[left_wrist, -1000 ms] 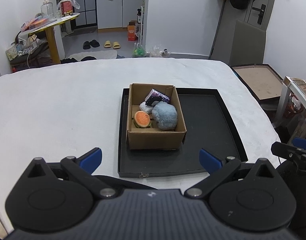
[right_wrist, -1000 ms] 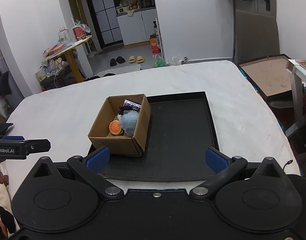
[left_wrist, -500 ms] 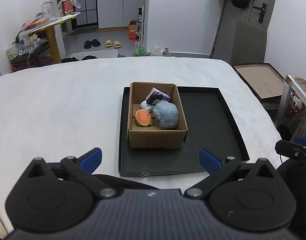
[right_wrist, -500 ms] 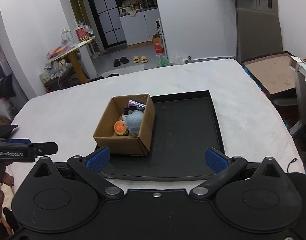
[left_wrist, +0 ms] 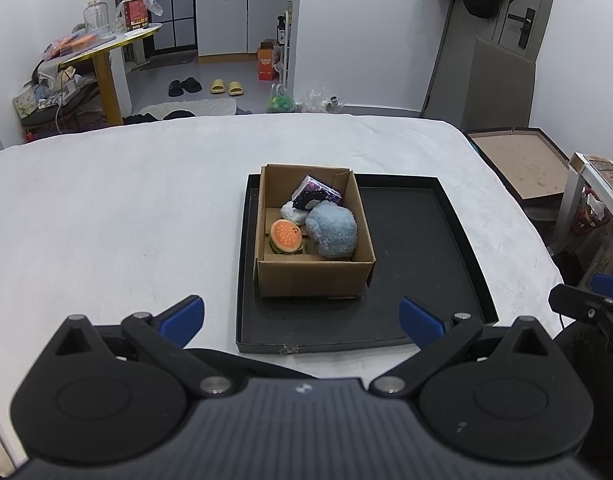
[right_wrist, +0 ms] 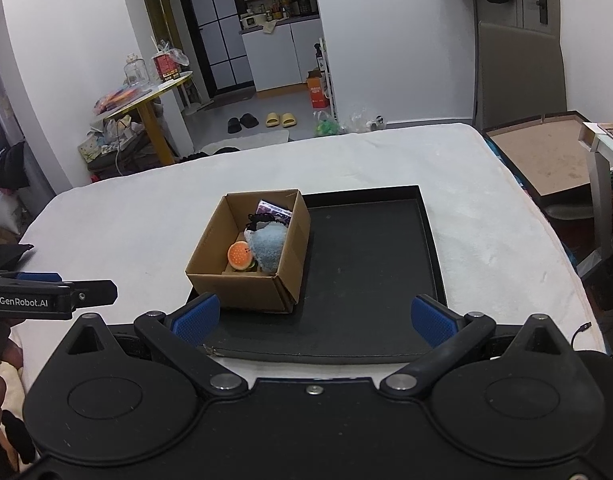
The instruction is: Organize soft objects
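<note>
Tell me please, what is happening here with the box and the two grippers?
A person holds a two-finger gripper in each hand above a white-covered table. Both the left gripper and the right gripper are open and hold nothing. In front of them a cardboard box stands in the left part of a black tray. Inside the box lie a fluffy blue toy, a small burger toy and a purple packet. Nothing is being touched at this moment.

Beyond the white-covered table (left_wrist: pixel 126 208), slippers (left_wrist: pixel 225 87) lie near a yellow-legged side table (left_wrist: pixel 102 68).
</note>
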Action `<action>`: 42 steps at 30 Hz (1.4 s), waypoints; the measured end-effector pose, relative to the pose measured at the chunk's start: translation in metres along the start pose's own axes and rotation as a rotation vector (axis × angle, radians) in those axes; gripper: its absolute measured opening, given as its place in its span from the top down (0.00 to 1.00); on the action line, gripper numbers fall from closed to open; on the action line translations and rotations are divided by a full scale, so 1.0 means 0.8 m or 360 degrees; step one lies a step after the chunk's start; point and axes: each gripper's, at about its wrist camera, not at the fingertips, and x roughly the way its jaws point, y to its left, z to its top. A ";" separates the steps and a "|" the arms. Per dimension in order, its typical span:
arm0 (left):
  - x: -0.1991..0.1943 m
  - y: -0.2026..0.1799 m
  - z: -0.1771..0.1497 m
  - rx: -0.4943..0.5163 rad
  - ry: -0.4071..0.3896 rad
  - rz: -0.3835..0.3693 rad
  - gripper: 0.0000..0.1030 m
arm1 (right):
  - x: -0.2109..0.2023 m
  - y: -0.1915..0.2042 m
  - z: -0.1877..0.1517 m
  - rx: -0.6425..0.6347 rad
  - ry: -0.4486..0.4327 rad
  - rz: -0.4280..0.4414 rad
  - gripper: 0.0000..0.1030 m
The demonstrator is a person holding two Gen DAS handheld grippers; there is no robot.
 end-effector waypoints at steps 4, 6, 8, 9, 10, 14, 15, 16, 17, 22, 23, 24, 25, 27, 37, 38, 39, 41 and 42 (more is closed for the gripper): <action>-0.002 0.000 0.001 -0.0003 -0.0008 0.0001 0.00 | 0.000 0.001 0.000 -0.0003 -0.0004 -0.0003 0.00; -0.002 -0.001 0.001 -0.0002 -0.0010 0.0000 0.00 | 0.000 0.001 0.000 -0.0006 -0.0006 -0.0005 0.00; -0.002 -0.002 0.001 0.0001 -0.0009 -0.0001 0.00 | 0.000 0.001 0.000 -0.0002 -0.0003 -0.0004 0.00; -0.002 -0.002 0.001 0.0003 -0.0009 -0.0001 0.00 | 0.000 0.001 0.000 -0.0001 -0.0003 -0.0003 0.00; -0.002 -0.003 0.001 0.0004 -0.0009 -0.0002 0.00 | 0.000 0.001 0.000 -0.0004 -0.0003 -0.0005 0.00; -0.003 -0.003 0.001 0.0003 -0.0010 0.0001 0.00 | 0.000 0.003 0.000 -0.0009 -0.0004 -0.0013 0.00; -0.003 -0.003 0.001 0.0005 -0.0010 0.0001 0.00 | 0.000 0.004 0.000 -0.0007 -0.0004 -0.0015 0.00; -0.002 -0.003 0.001 0.0006 -0.0010 0.0001 0.00 | 0.000 0.004 0.000 -0.0007 -0.0004 -0.0018 0.00; -0.002 -0.003 0.001 0.0004 -0.0008 0.0002 0.00 | 0.002 0.004 0.000 -0.0007 -0.0003 -0.0020 0.00; -0.003 -0.003 0.001 0.0005 -0.0011 0.0003 0.00 | 0.002 0.002 0.000 -0.0006 -0.0002 -0.0023 0.00; -0.002 -0.003 0.001 0.0006 -0.0010 0.0002 0.00 | 0.002 0.002 0.000 -0.0007 -0.0002 -0.0021 0.00; -0.002 -0.003 0.001 0.0006 -0.0010 0.0002 0.00 | 0.003 0.002 0.000 -0.0008 -0.0001 -0.0020 0.00; -0.002 -0.003 0.001 0.0006 -0.0010 0.0001 0.00 | 0.003 0.002 0.000 -0.0008 -0.0001 -0.0021 0.00; -0.002 -0.003 0.001 0.0004 -0.0010 0.0001 0.00 | 0.003 0.002 0.000 -0.0007 0.0000 -0.0021 0.00; 0.005 -0.006 0.001 0.0013 0.0008 -0.0004 0.00 | 0.006 0.000 -0.001 -0.0003 0.0007 -0.0031 0.00; 0.006 -0.006 0.001 0.0015 0.0008 -0.0004 0.00 | 0.008 0.001 -0.001 -0.0003 0.0011 -0.0034 0.00; 0.007 -0.007 0.001 0.0017 0.0007 -0.0004 0.00 | 0.009 0.000 -0.001 -0.0001 0.0013 -0.0035 0.00; 0.008 -0.007 0.001 0.0023 0.0003 0.0003 0.00 | 0.011 0.000 -0.001 0.0001 0.0017 -0.0035 0.00; 0.009 -0.008 0.001 0.0031 0.0004 0.0004 0.00 | 0.012 0.000 -0.001 0.0001 0.0017 -0.0035 0.00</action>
